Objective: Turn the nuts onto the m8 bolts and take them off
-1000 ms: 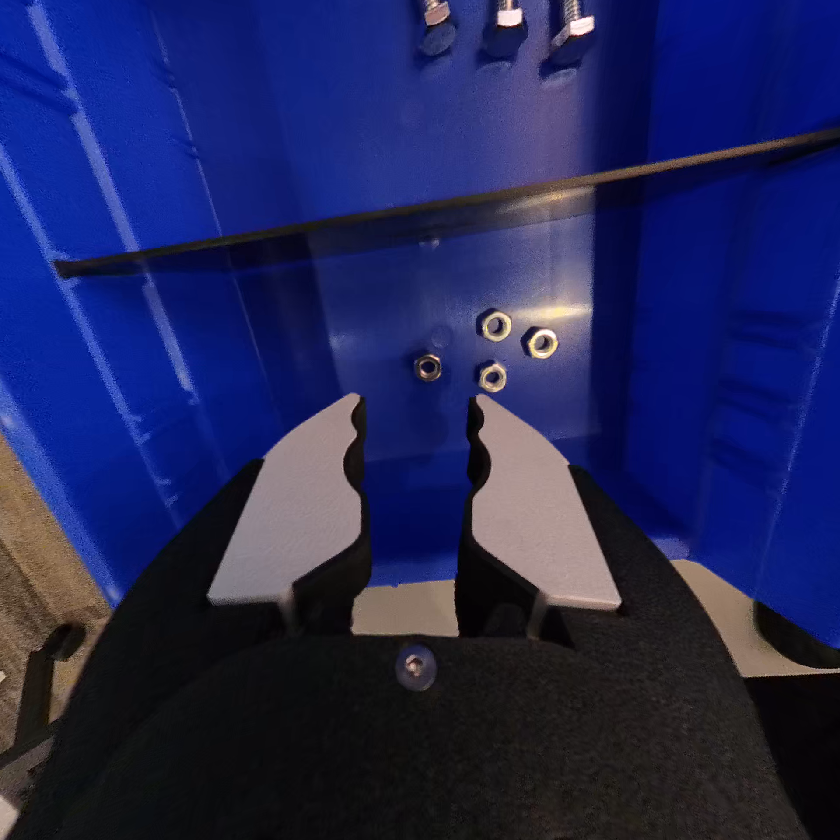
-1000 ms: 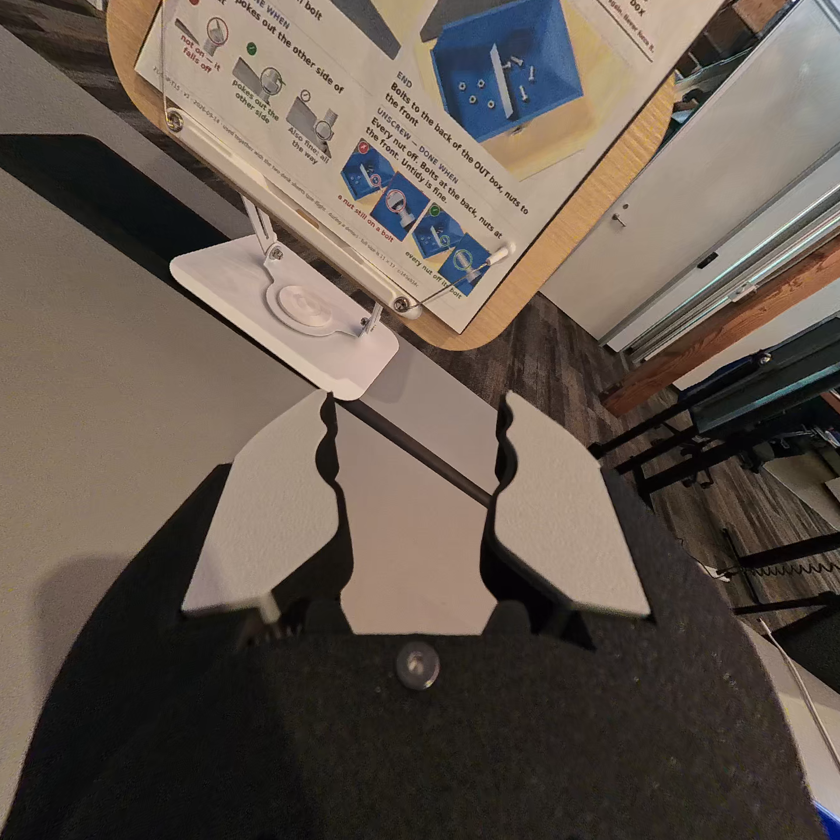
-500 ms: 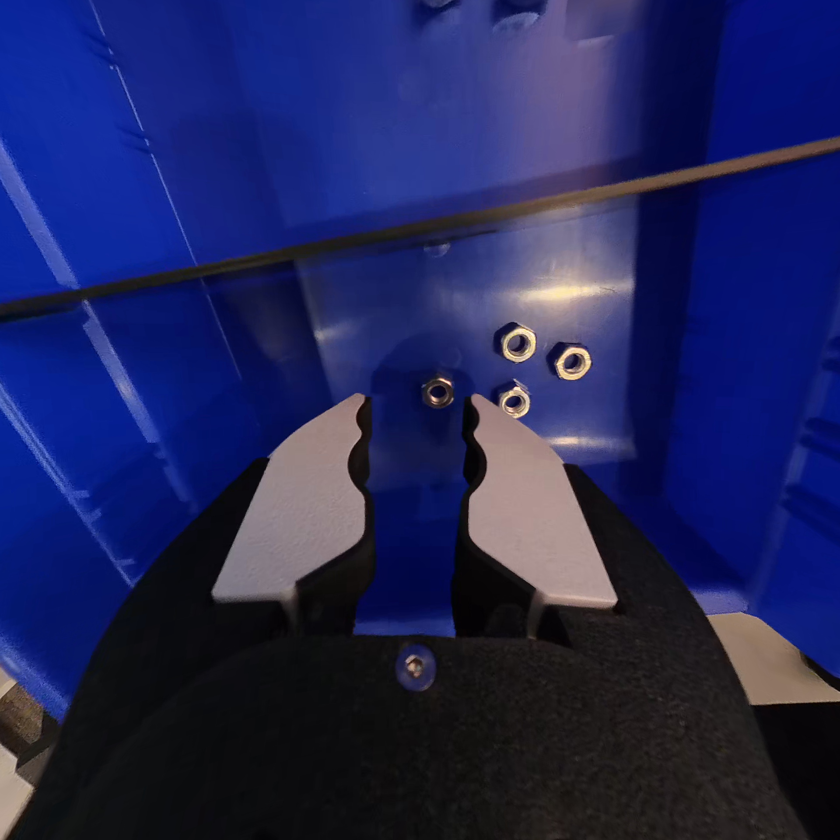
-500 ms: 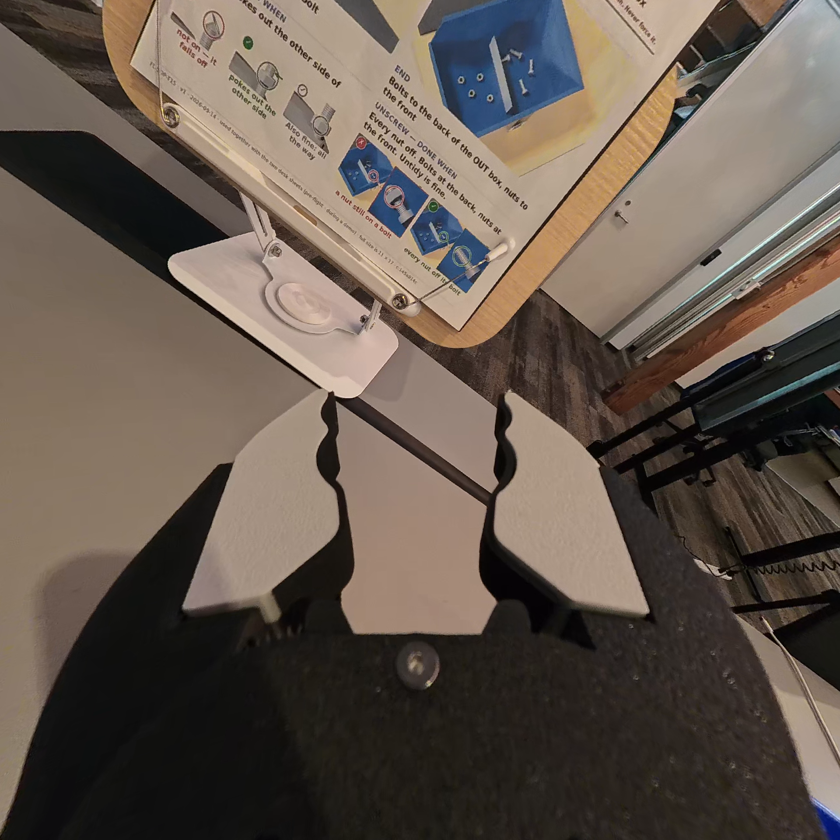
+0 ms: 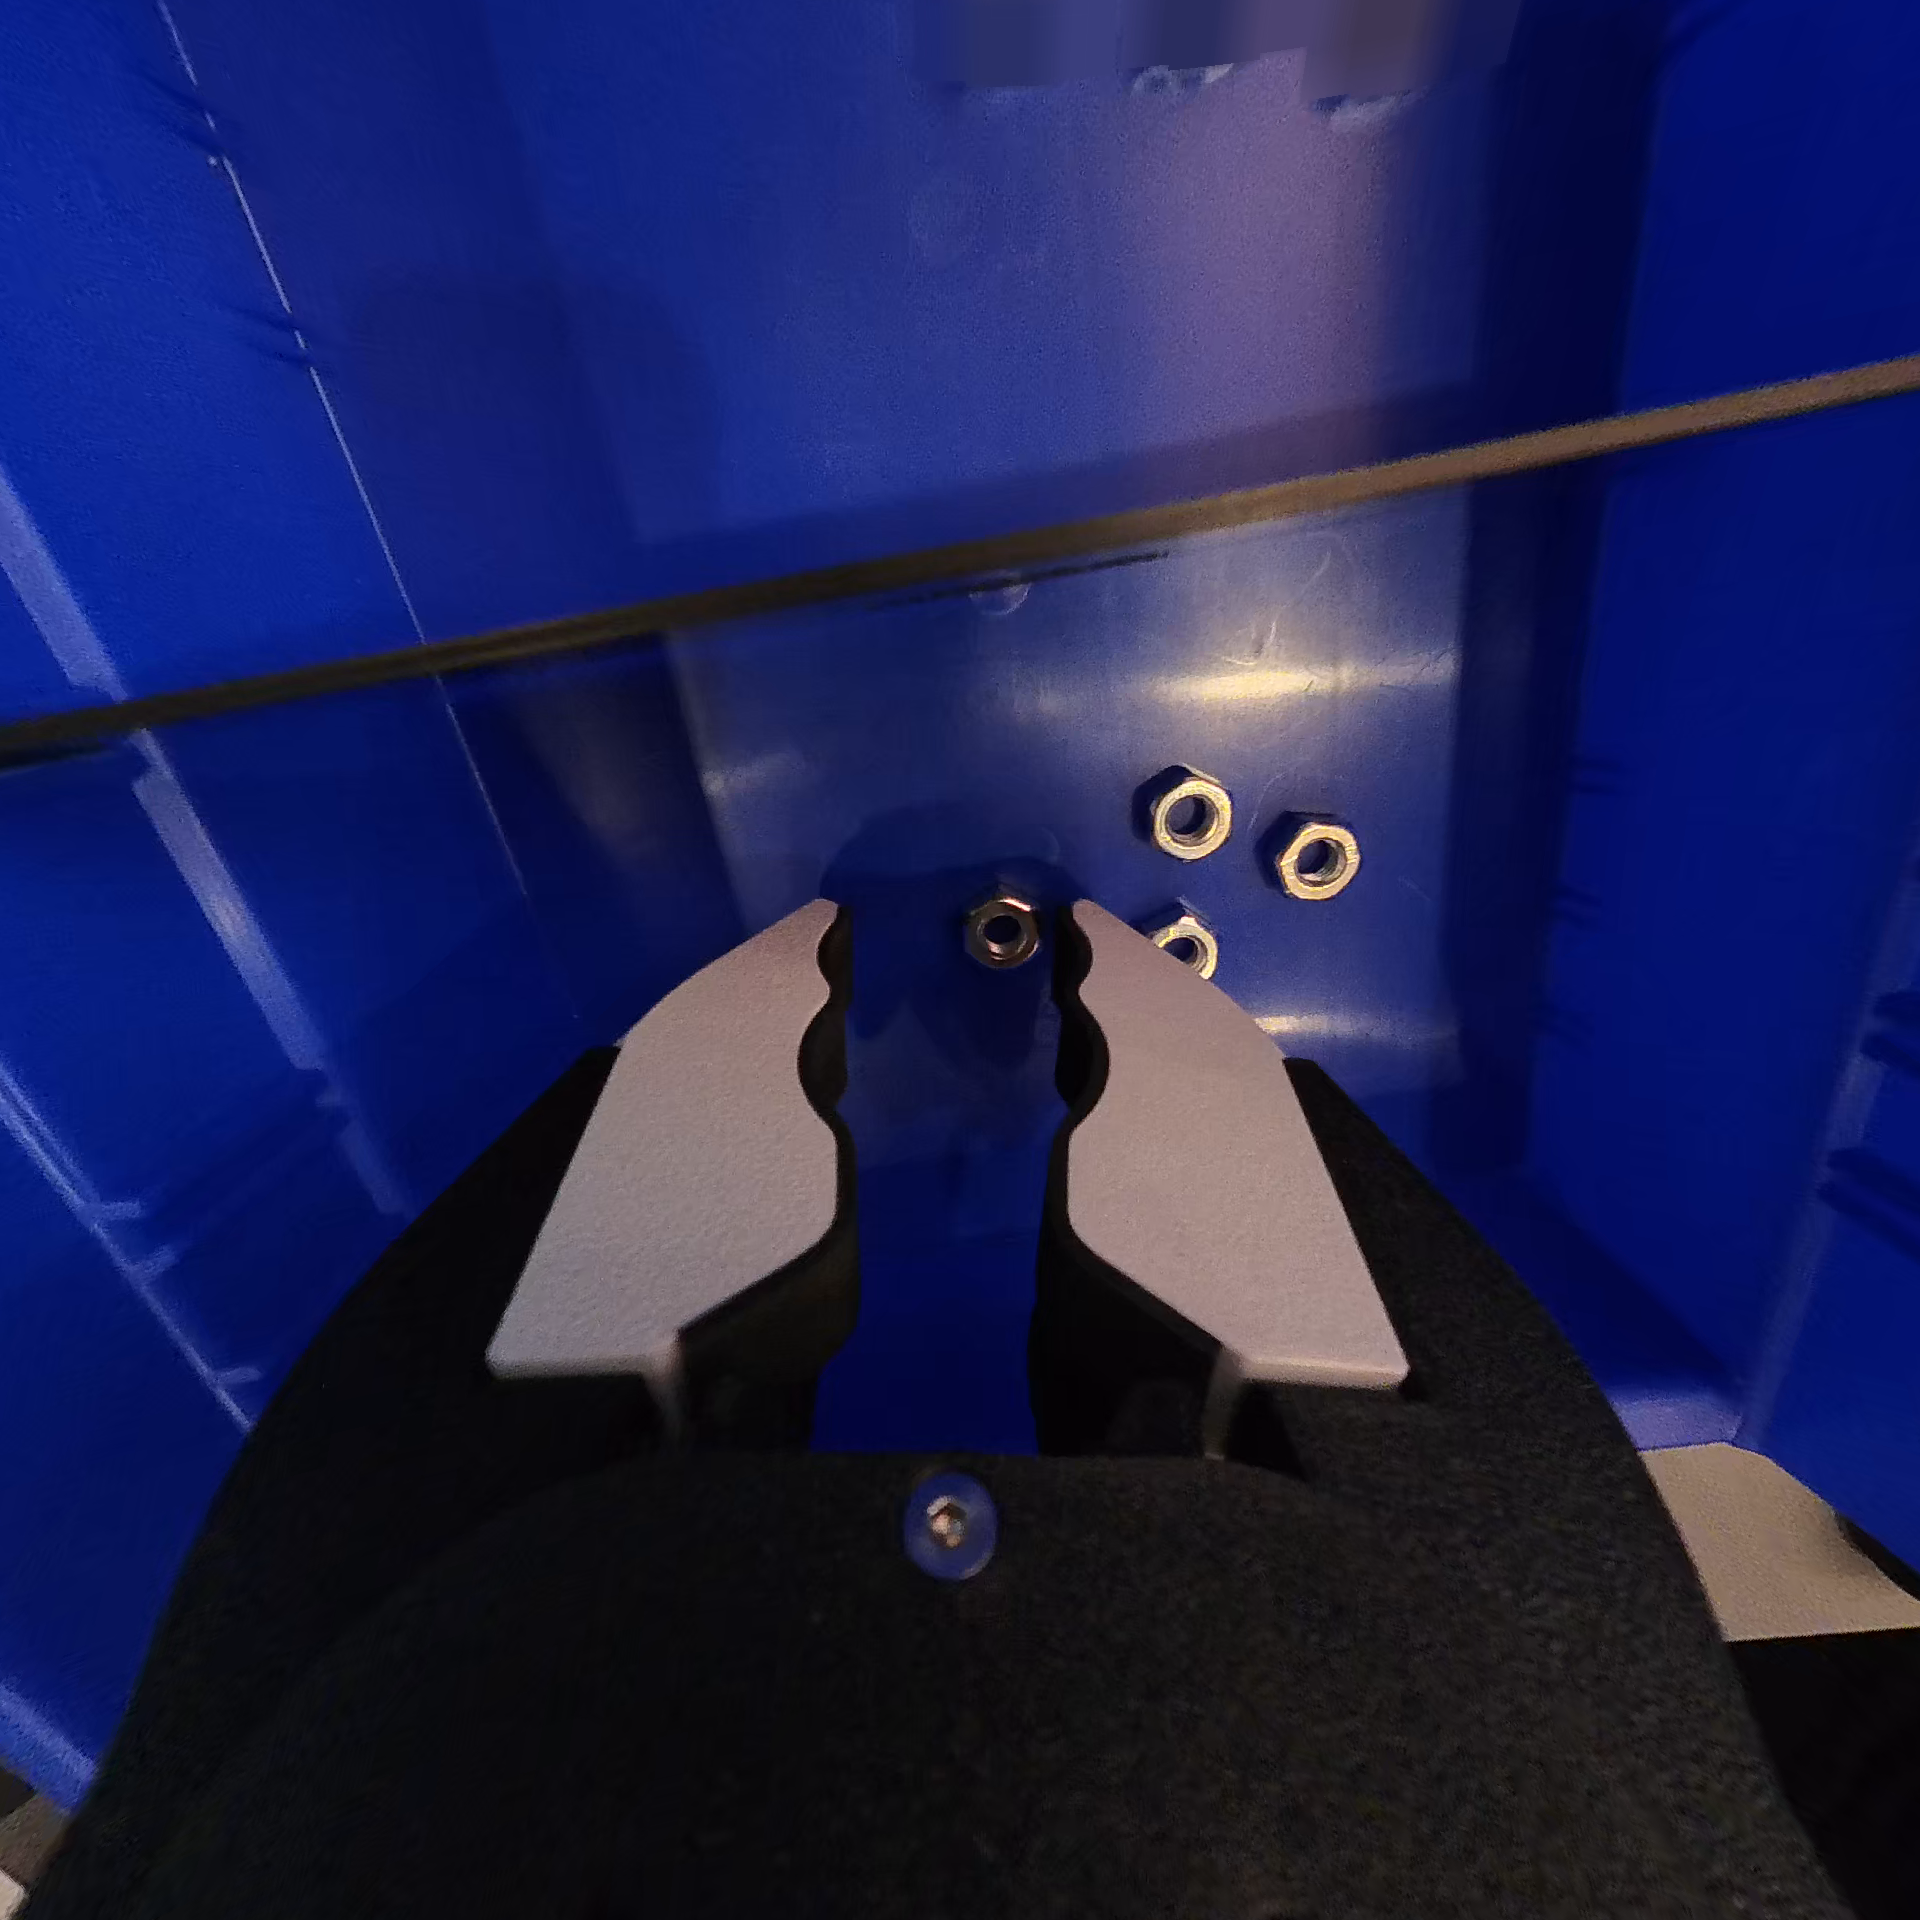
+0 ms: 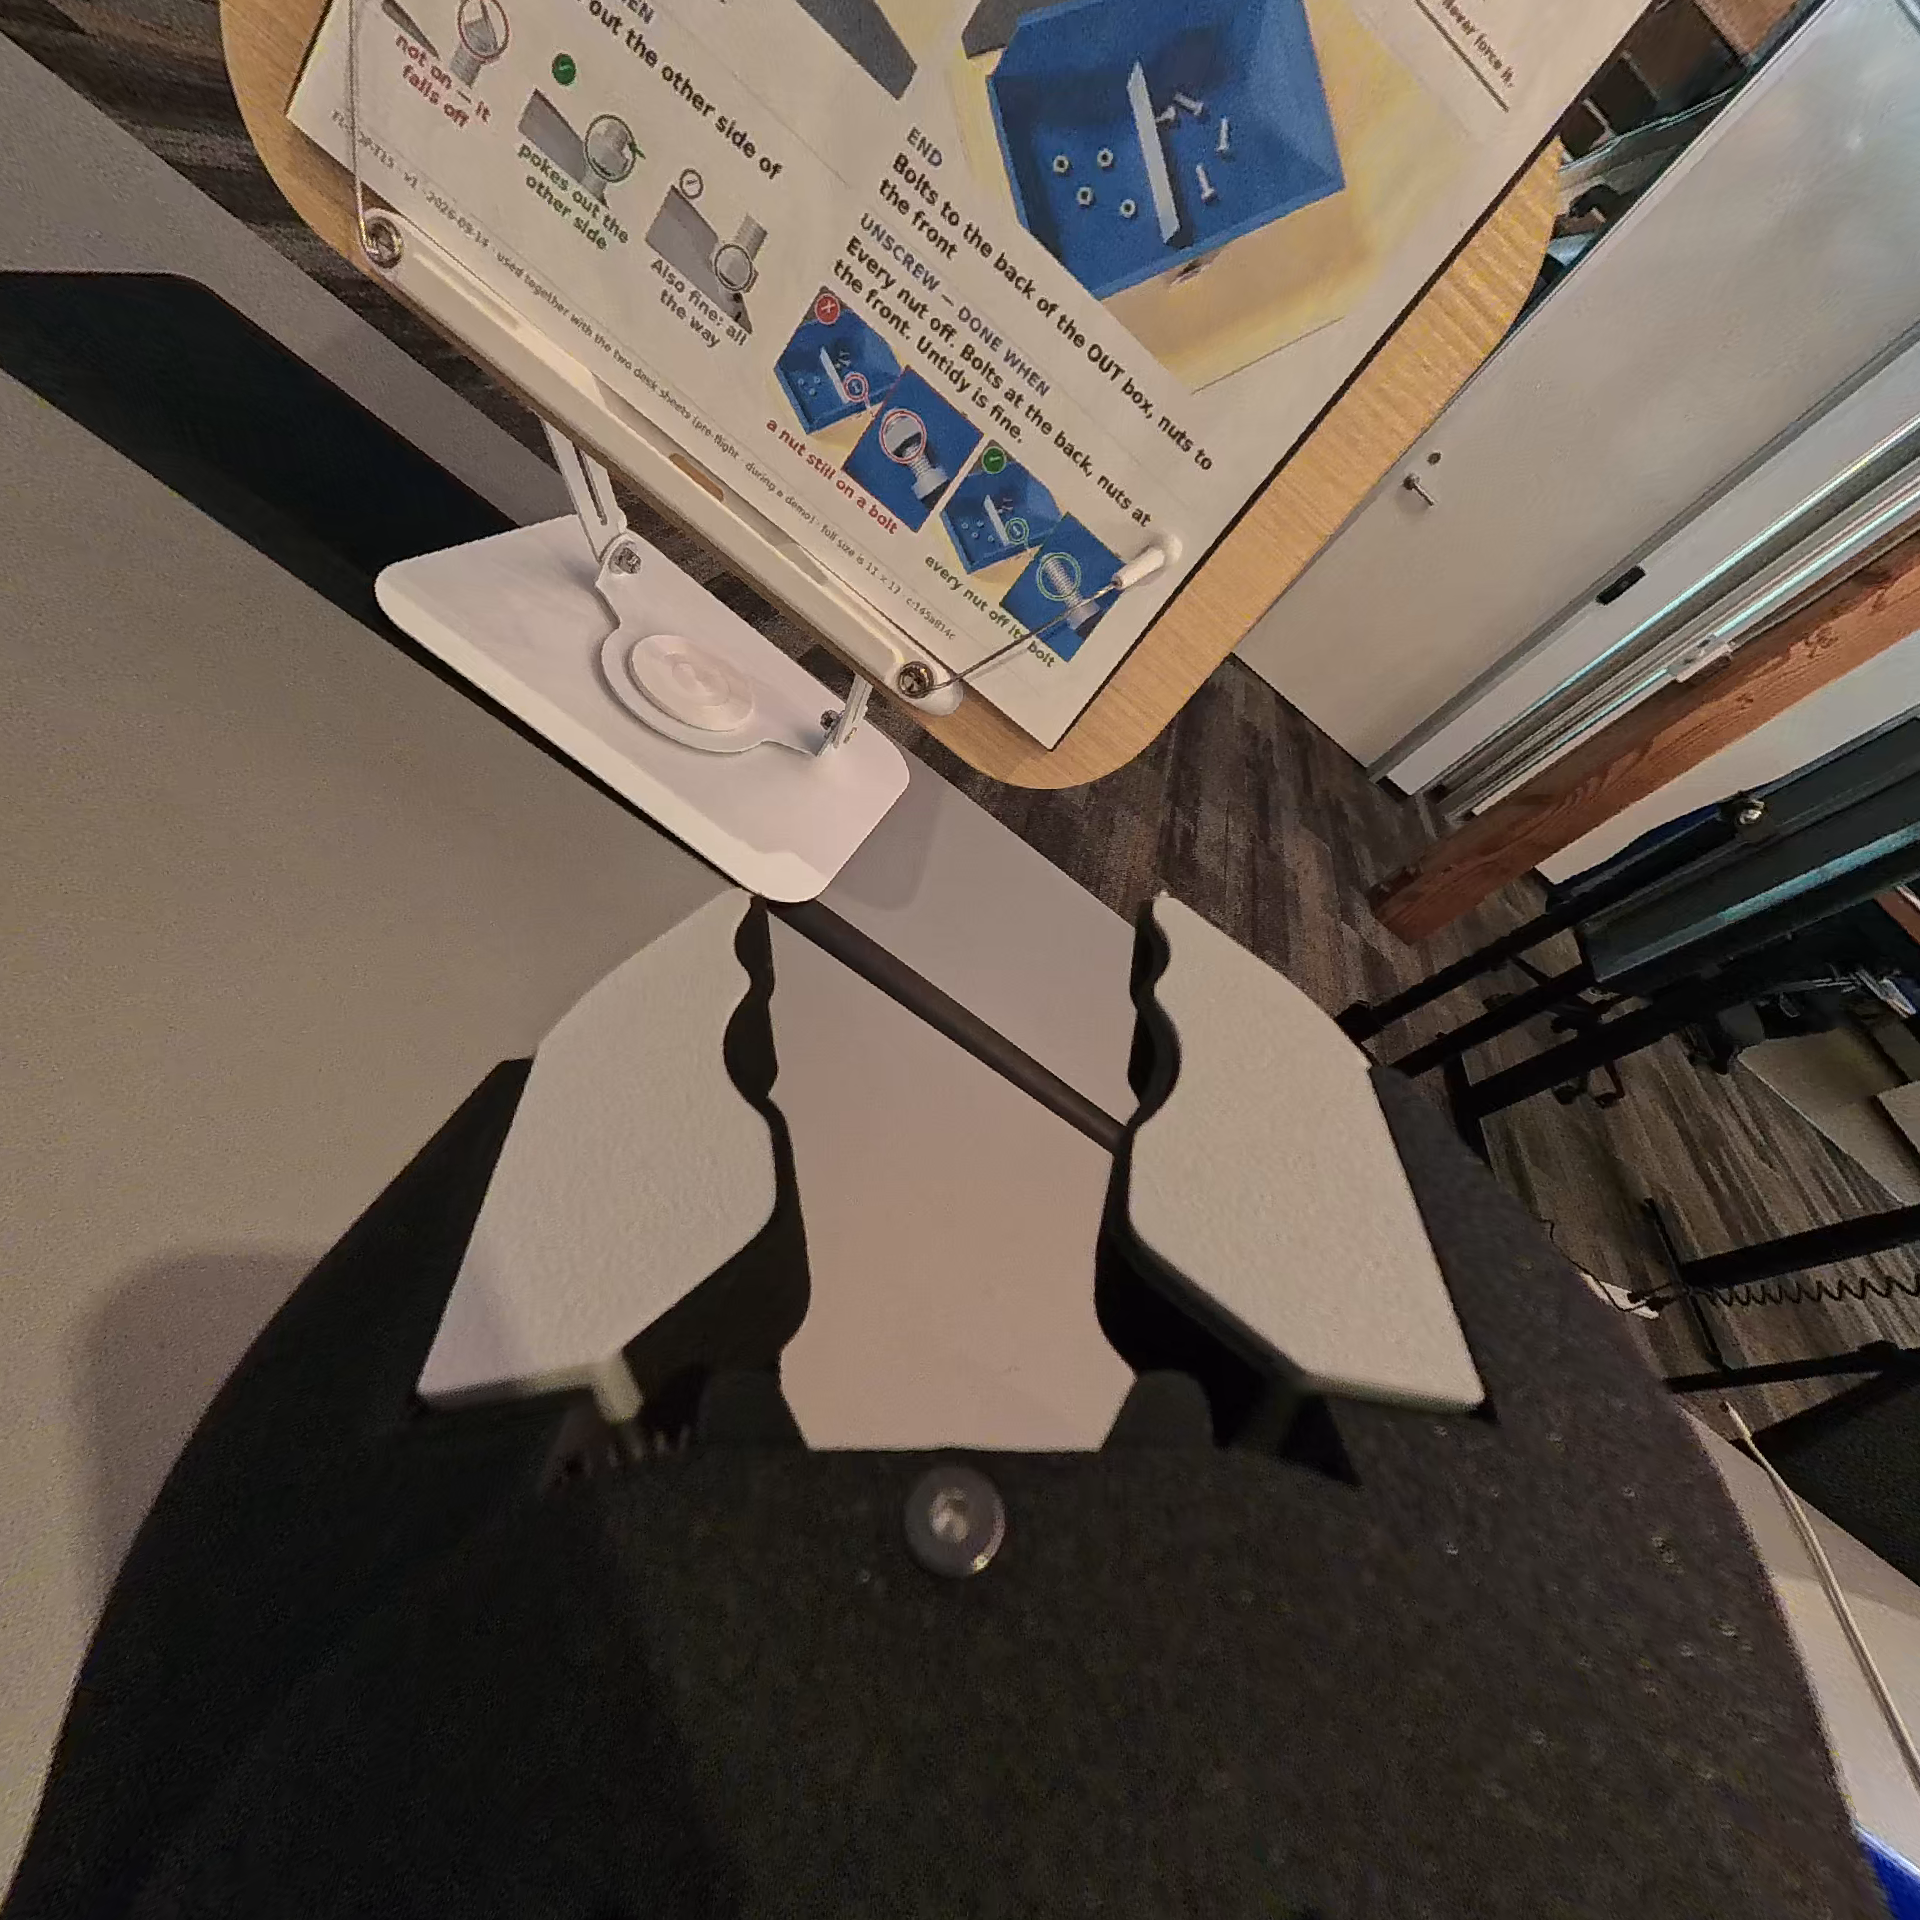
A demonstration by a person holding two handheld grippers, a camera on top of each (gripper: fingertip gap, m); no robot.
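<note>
In the blue bin [image 5: 312,520], the left gripper [image 5: 951,920], jaws apart, brackets one nut [image 5: 1000,935]; three more nuts [image 5: 1193,819] lie just right of it. Closing off-centre could flick it away. The right gripper [image 6: 951,914] hangs open, empty, over the worktop [image 6: 208,883].

Four nuts [image 5: 1193,821] lie in the bin [image 5: 312,520] before the divider [image 5: 935,582], one [image 5: 1000,932] left of the rest.

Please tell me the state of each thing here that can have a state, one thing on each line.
left gripper: open, empty, fingertips either side of a nut
nearest nut: loose on the bin floor, ungripped
three other nuts: loose, lying flat
blue bin: open-topped, divider in place
right gripper: open, empty, over the table
</note>
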